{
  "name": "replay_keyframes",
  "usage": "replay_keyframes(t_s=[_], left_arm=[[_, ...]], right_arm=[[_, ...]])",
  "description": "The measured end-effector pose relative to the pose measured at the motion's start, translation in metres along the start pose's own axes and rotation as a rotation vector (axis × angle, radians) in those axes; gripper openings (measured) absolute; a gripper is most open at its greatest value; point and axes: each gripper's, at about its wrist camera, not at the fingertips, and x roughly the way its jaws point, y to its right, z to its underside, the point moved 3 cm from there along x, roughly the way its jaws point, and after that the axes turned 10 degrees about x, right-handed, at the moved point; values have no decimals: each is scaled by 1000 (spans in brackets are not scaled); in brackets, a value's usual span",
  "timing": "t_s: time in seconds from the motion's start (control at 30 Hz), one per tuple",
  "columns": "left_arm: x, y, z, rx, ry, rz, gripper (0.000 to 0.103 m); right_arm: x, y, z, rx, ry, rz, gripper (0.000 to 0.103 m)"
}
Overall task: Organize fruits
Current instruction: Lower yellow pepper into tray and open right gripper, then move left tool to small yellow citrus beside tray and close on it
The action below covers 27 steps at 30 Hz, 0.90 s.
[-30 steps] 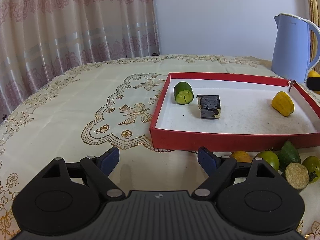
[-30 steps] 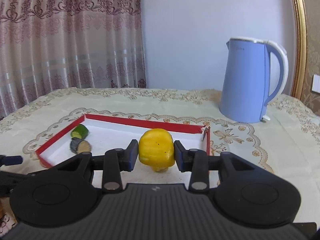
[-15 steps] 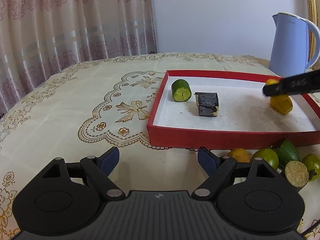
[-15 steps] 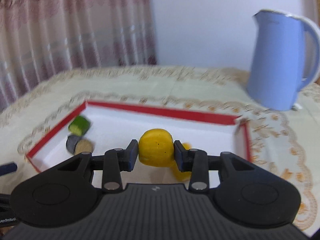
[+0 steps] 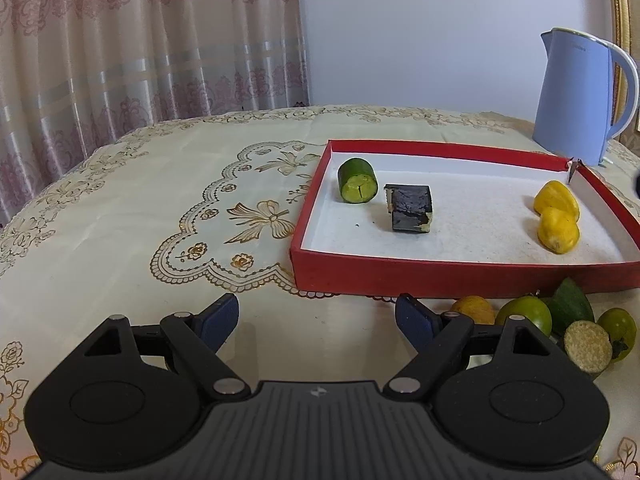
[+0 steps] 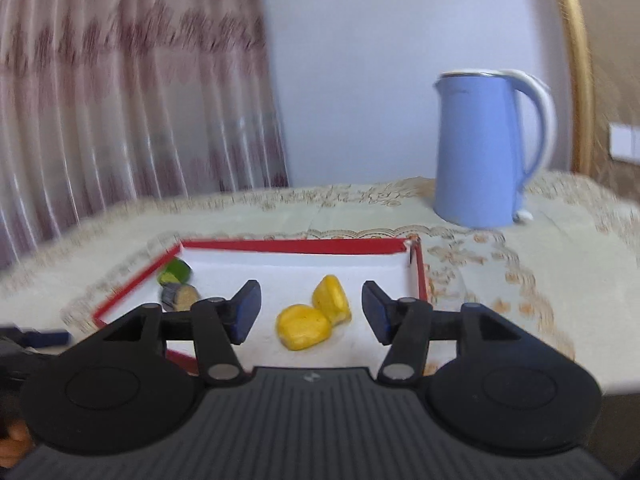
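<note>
The counter [image 5: 120,208] is covered with an embroidered cream cloth, and a blue kettle [image 6: 486,148] is parked at the back, well clear of the action. Next down in size, the red tray [image 5: 460,276] is set in the middle, with a green cucumber chunk [image 5: 357,186] and a dark block [image 5: 410,208] kept toward its left end and two yellow pieces [image 6: 316,316] touching each other at the right end. The right claw [image 6: 311,314] is seen with its jaws opening, nothing pressed between the pads, the yellow pieces lying just ahead on the tray floor. The left claw [image 5: 316,316] is held wide apart and empty over the cloth in front of the tray. Off to the right, a loose pile of fruit [image 5: 532,320] is left outside the tray, so the sorting is probably not finished. Risk-wise: the right view is blurred, so if that claw is swung away fast, a fingertip could be clipped against the yellow pieces and they'd be scattered. The round ones in the pile could also be nudged off the counter edge.
</note>
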Motion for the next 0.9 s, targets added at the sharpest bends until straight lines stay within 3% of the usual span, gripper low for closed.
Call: replay_keyframes(t_s=[0.1,0.13,0.2,0.27,0.37,0.63,0.8,0.9], left_arm=[[-1,1,0,9,7,3,86],[-2,2,0,14,10,1,86],[-3,4,1,26,15,-7,87],[-4,6,1,35,21,-15,90],[-6,7,1,43,26,-28,92],[-5,5,1,30,16,-38,92],[-4,-1,2,-1,15,-4,92],[-7,0,3,15,12,54,92]], right_arm=[[-14,17,22,87,66,-32,75],[-15,23,25,120,73,-40,85],[-22,41,25,223,115,-78,88],[-21,55,25,303,129,-77,103],[-14,69,27,381,96,-79,103],[-15,60,29,332,92,-91,103],[-14,62,30,346,77,-85,103],[-13,63,30,358,71,-84,103]])
